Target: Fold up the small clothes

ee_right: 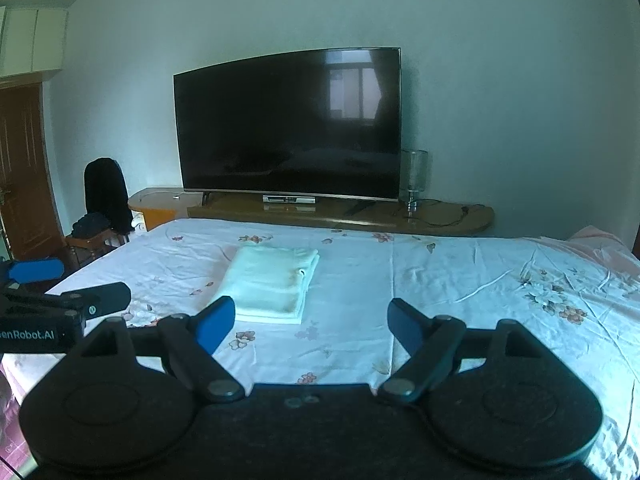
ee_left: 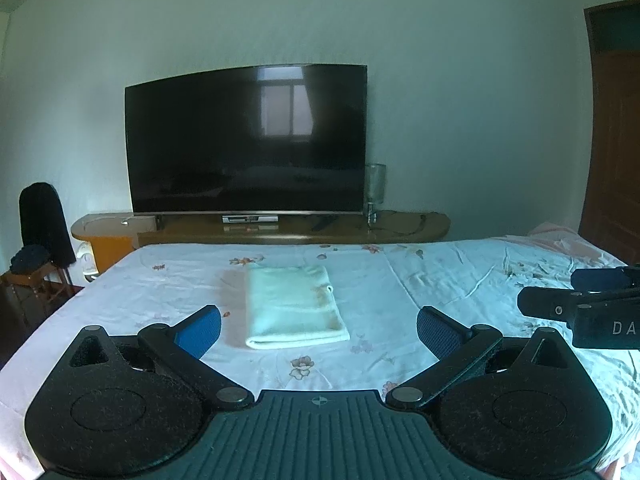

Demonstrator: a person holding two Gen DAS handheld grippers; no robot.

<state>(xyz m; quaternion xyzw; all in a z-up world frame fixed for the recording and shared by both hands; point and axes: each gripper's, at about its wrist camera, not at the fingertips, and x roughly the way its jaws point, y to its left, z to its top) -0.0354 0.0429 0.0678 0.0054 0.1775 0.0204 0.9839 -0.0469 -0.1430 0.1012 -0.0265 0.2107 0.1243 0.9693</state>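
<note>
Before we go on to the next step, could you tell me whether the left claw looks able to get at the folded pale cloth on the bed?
Probably yes: the left claw is open and the folded pale cloth lies straight ahead on the floral bedsheet with nothing between them.

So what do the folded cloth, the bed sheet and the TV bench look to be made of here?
Folded cloth: soft, thick pale fabric, probably terry or fleece; its folded edge is rounded and plump.
Bed sheet: thin woven fabric, likely cotton, matte, with a floral print and sharp creases.
TV bench: looks like varnished wood; the brown top is glossy and reflective.
</note>
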